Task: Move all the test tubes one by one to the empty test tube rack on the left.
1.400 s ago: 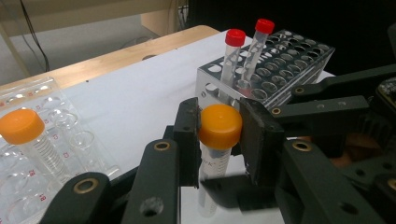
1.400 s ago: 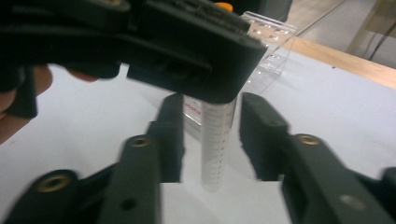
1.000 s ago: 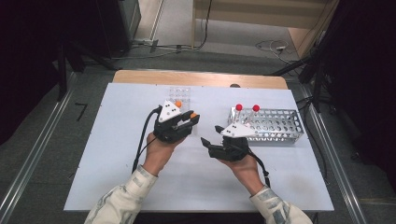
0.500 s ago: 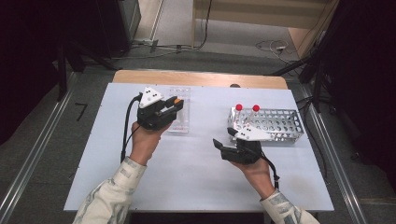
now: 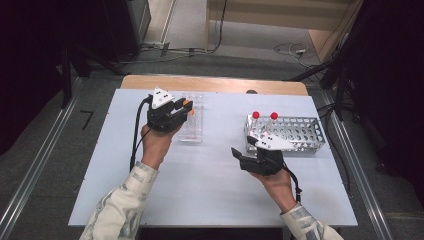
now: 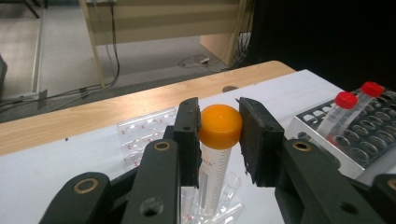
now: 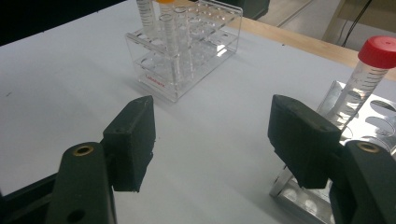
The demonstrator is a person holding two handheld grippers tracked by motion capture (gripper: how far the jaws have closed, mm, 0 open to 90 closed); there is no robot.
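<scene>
My left gripper (image 5: 184, 108) is shut on an orange-capped tube (image 6: 212, 161), the pads pressing its cap (image 6: 220, 126) from both sides. The tube stands upright with its lower end down in a clear plastic rack (image 5: 192, 127), which also lies ahead of my right gripper (image 7: 187, 51). My right gripper (image 5: 240, 159) hangs open over the white table with nothing between its jaws (image 7: 212, 126). It is just left of a metal rack (image 5: 297, 134) that holds two red-capped tubes (image 5: 256, 116) (image 5: 273, 116); one red-capped tube (image 7: 369, 74) leans close to the right jaw.
The white table (image 5: 210, 190) has bare room in the middle and along its near edge. A wooden strip (image 5: 220, 84) runs along the far edge. From the left gripper, the metal rack (image 6: 327, 140) and the red-capped tubes (image 6: 343, 109) lie off to the right.
My left hand has carried the orange-capped tube left and away from the table's middle to the clear rack. The right hand has drifted slightly right and nearer, jaws still open.
</scene>
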